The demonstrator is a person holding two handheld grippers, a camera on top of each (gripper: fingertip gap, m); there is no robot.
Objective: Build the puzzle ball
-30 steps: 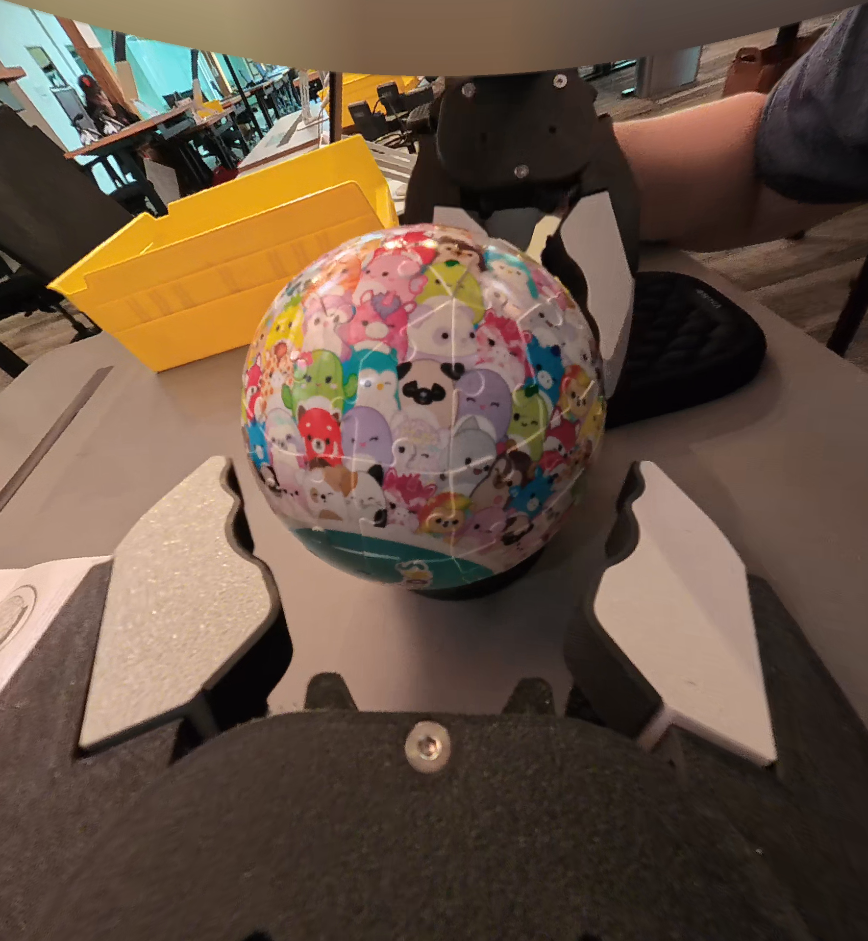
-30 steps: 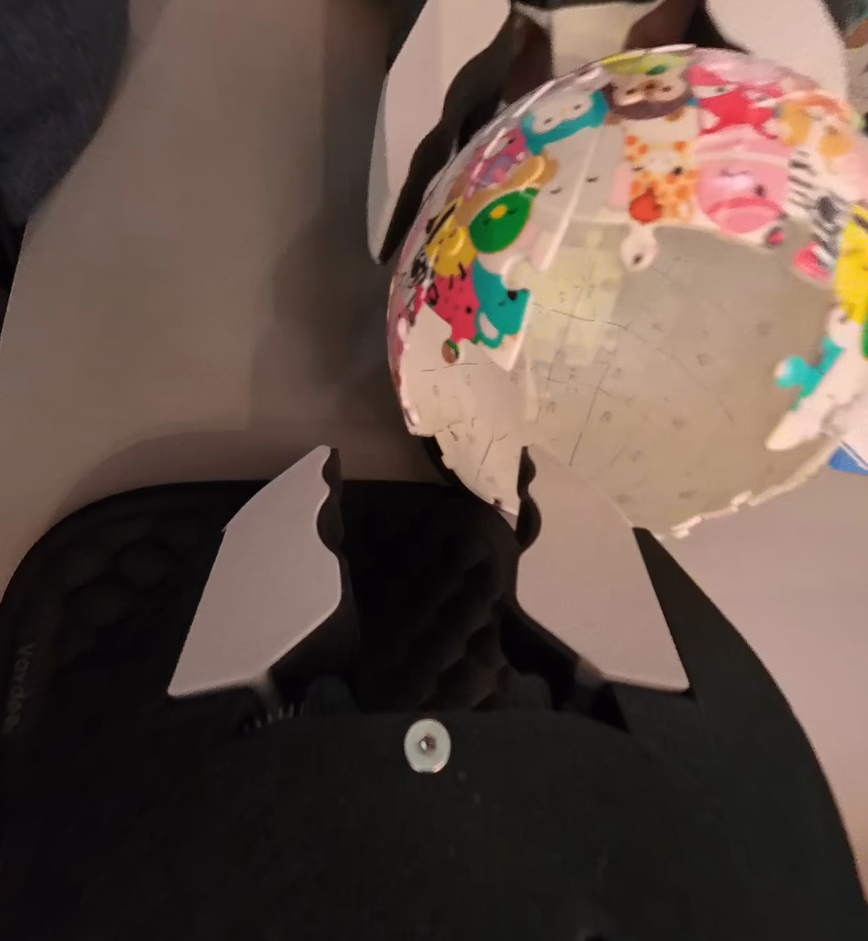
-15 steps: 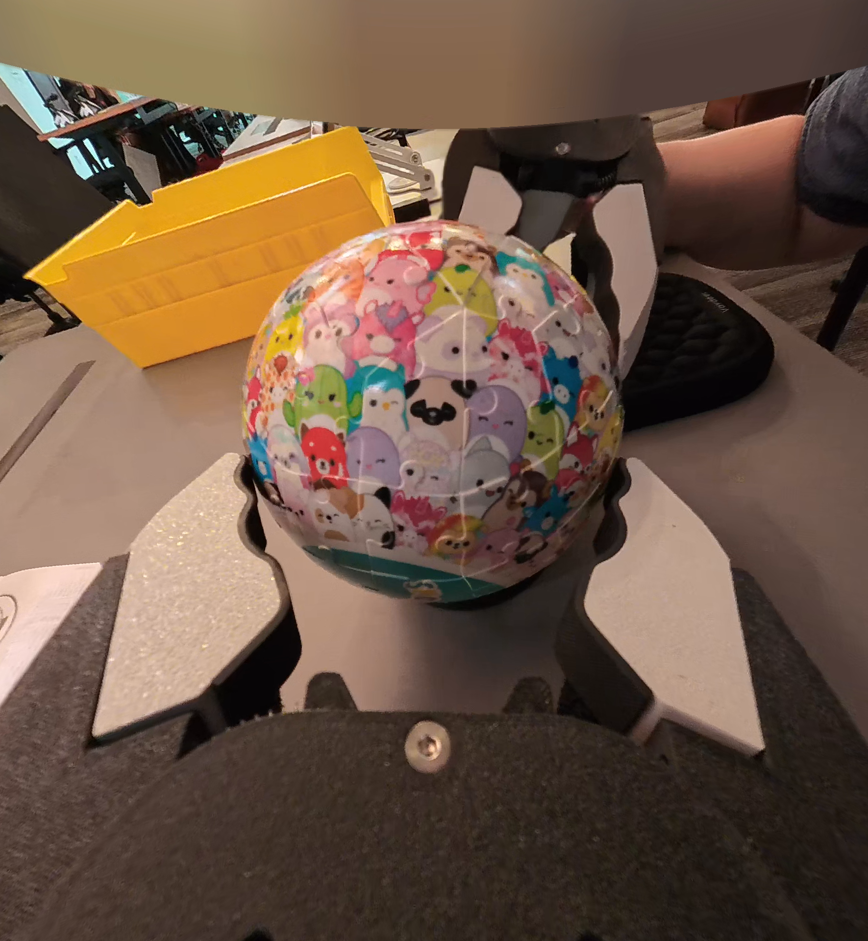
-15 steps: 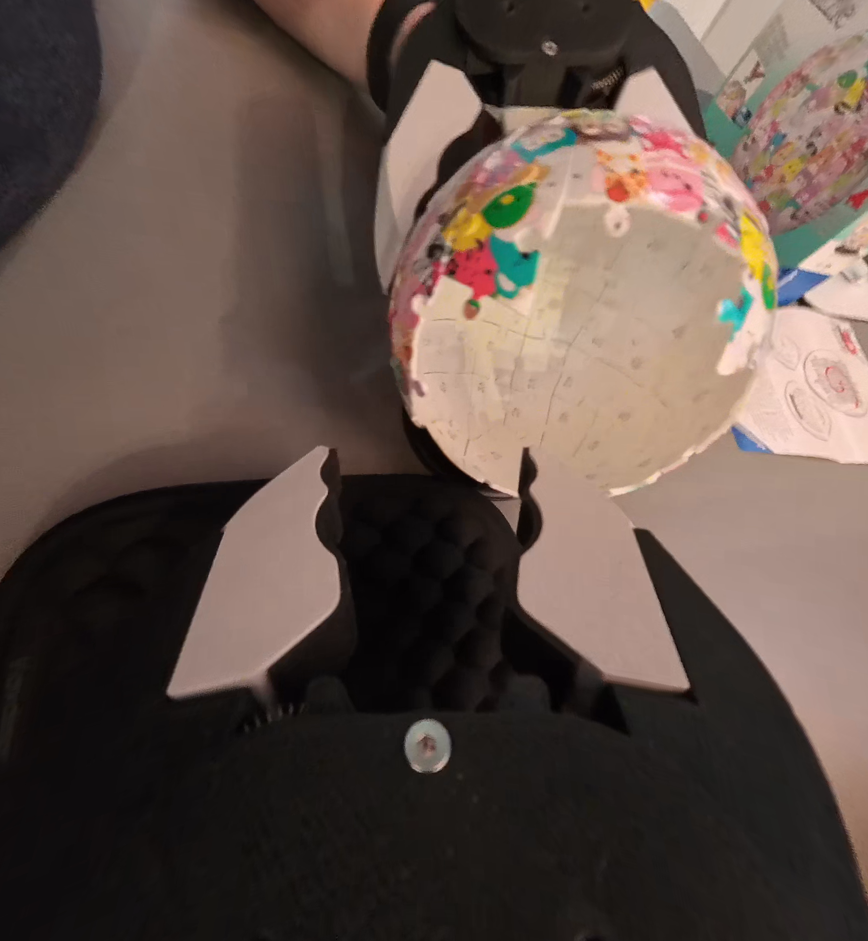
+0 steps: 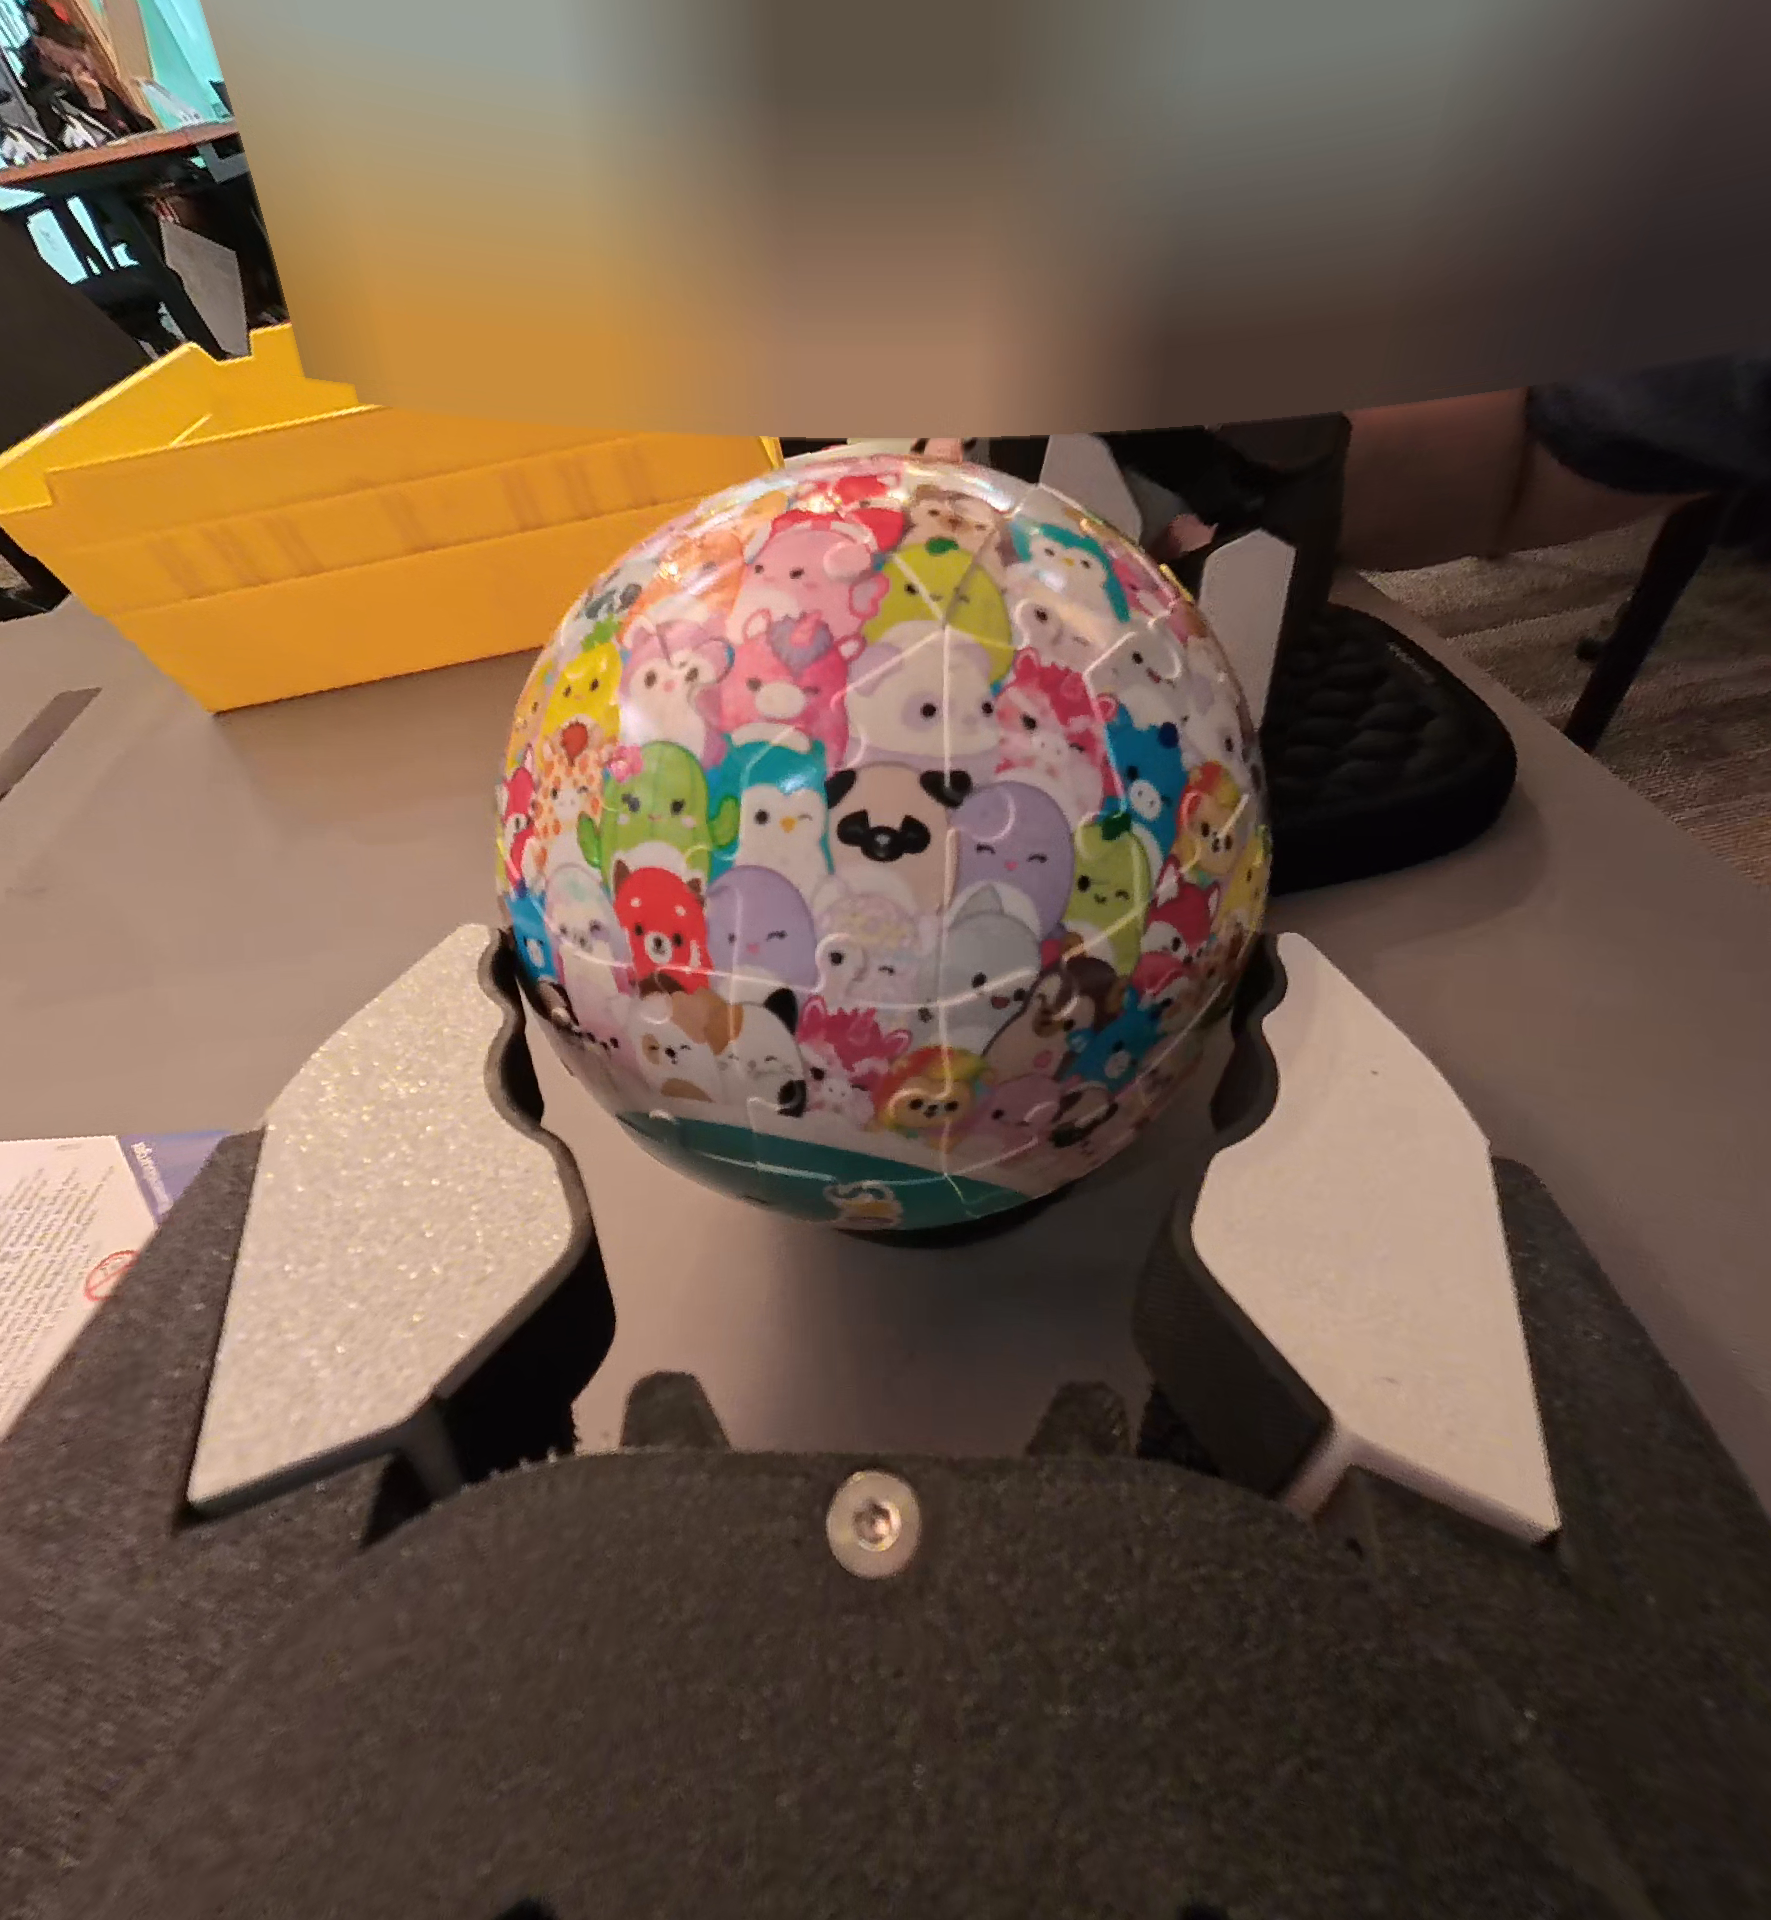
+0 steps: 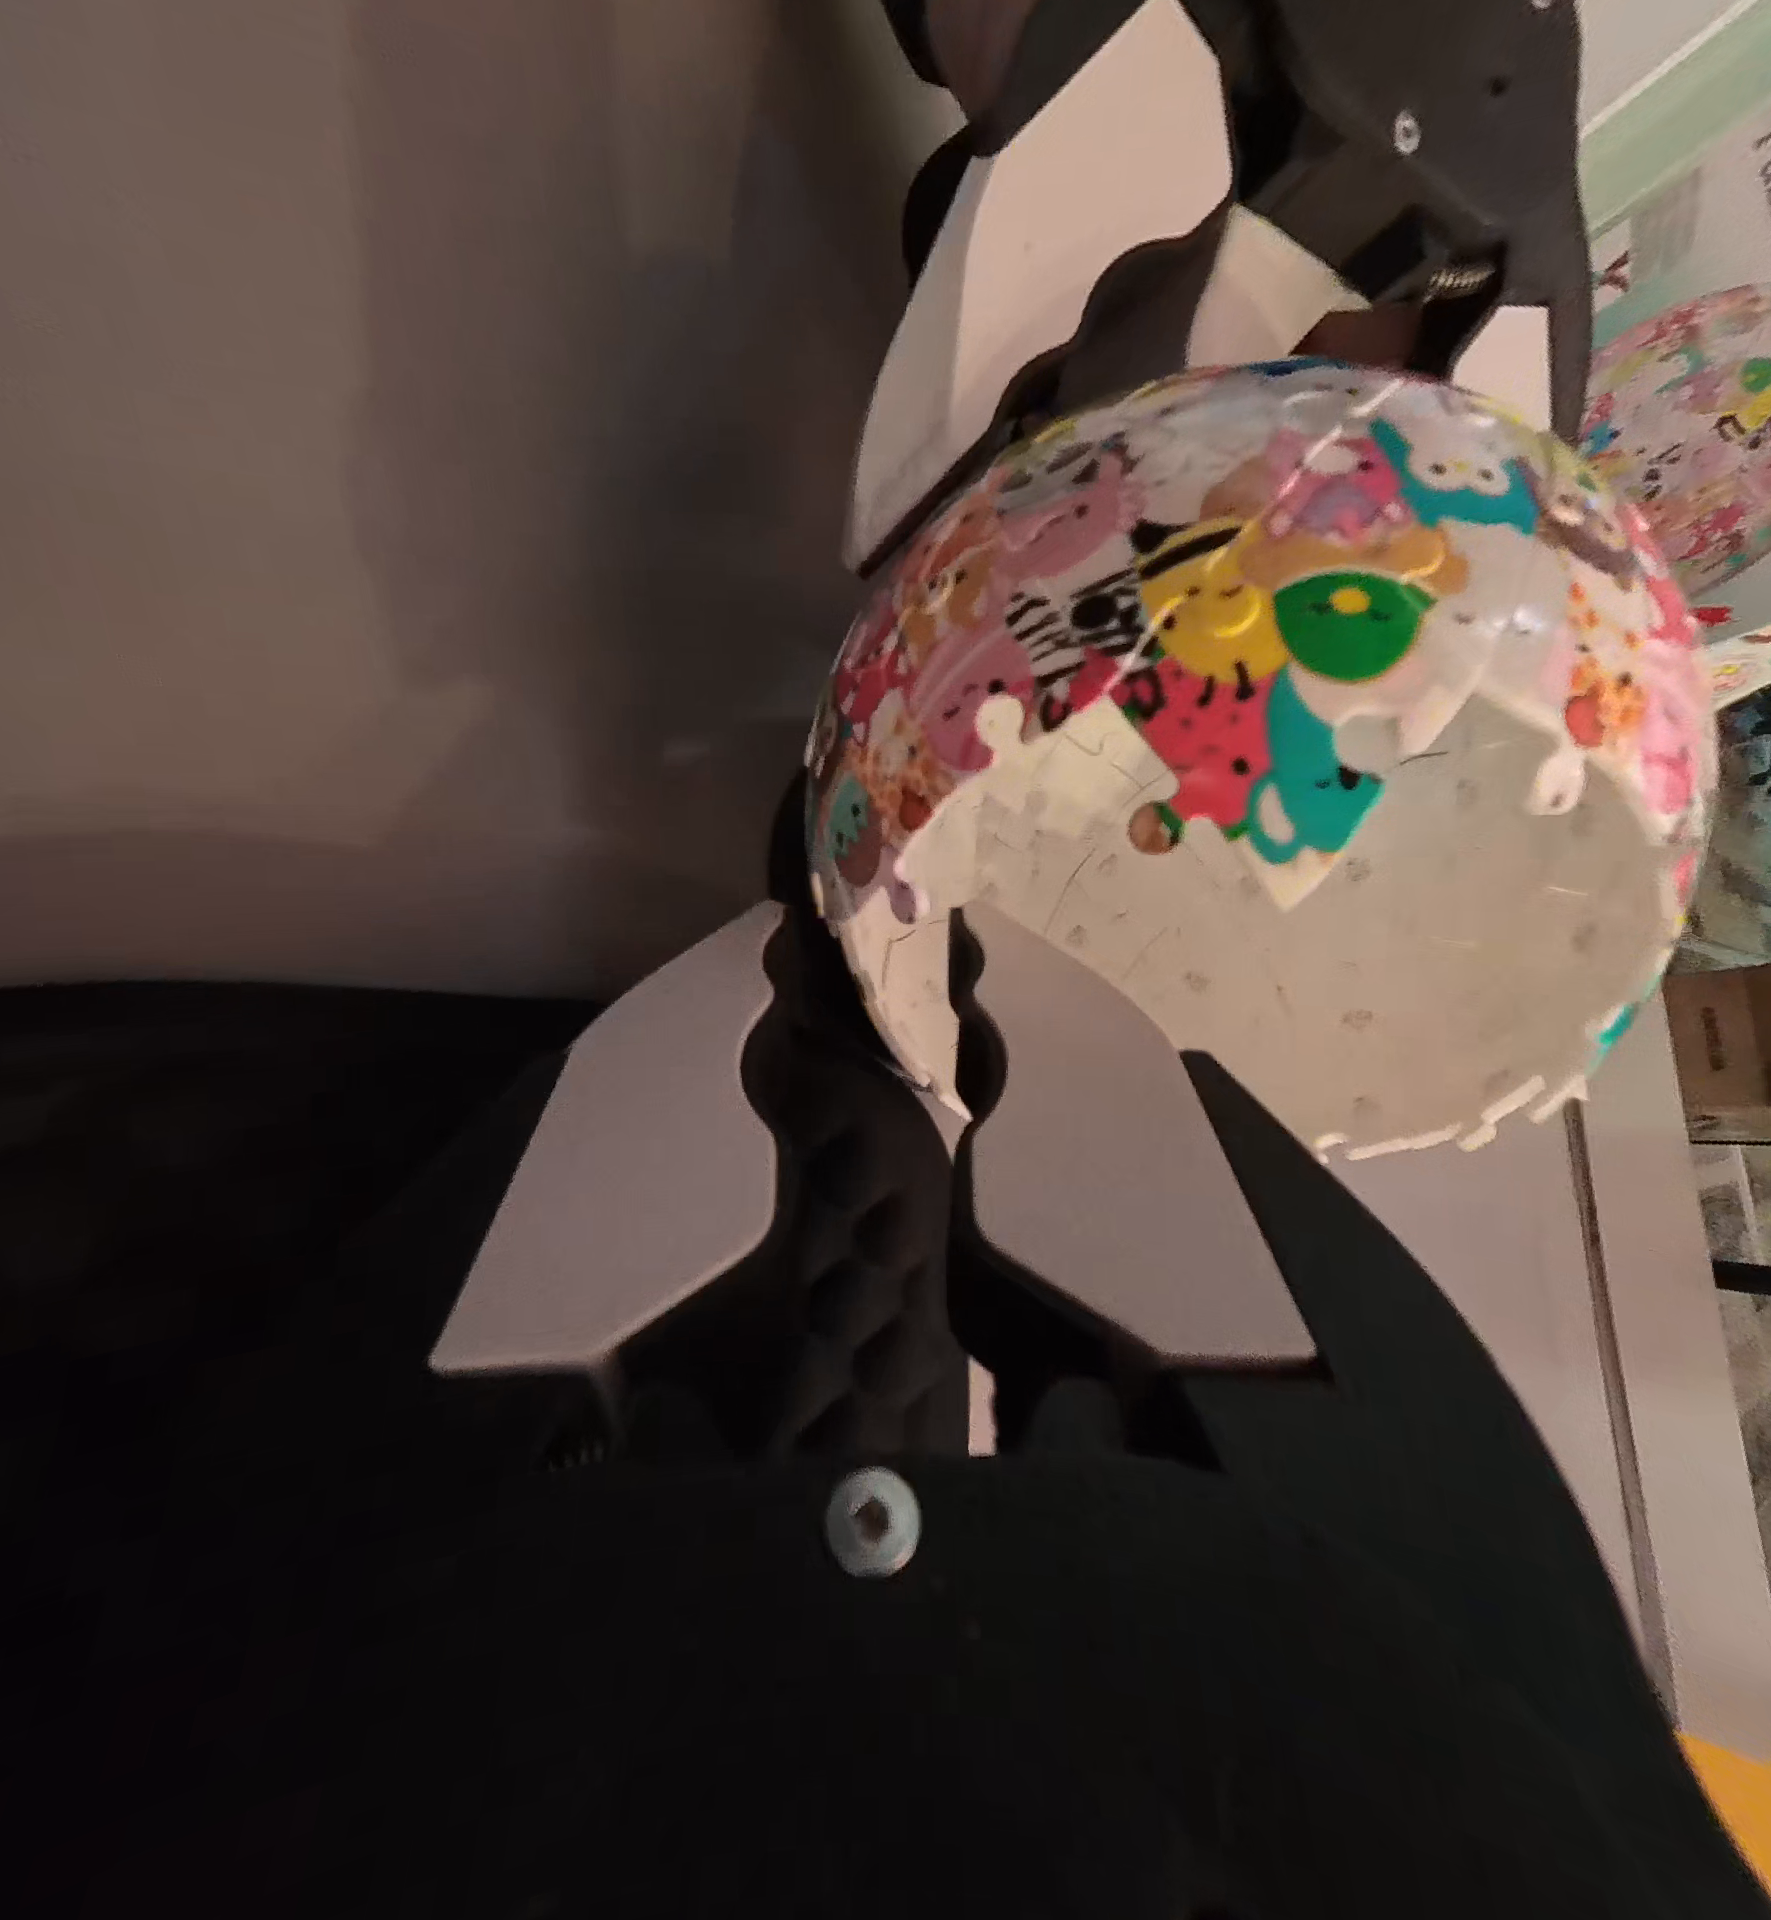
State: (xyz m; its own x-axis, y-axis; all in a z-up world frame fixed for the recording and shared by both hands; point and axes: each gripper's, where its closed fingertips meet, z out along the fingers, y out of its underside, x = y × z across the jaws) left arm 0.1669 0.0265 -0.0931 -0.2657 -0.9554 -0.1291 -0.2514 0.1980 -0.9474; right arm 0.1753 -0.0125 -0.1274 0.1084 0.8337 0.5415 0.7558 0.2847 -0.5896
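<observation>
— Near the middle of the bench [image 5: 185, 883], where is the puzzle ball [image 5: 881, 831]?

— It sits between the 2 fingertips of the left gripper [image 5: 881, 997], which touch its sides.

— And the right gripper [image 6: 865, 997]?

— Its fingers pinch the broken white edge of the ball. Behind stand a yellow bin [image 5: 341, 540] and a black pad [image 5: 1380, 769].

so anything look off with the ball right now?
Yes. The puzzle ball has a large gap on the side facing the right gripper: pieces are missing, leaving a jagged edge and the pale inner faces showing. The left wrist view shows only the finished side. The right jaws look pinched on the broken rim; the left gripper brackets the lower ball.
</observation>
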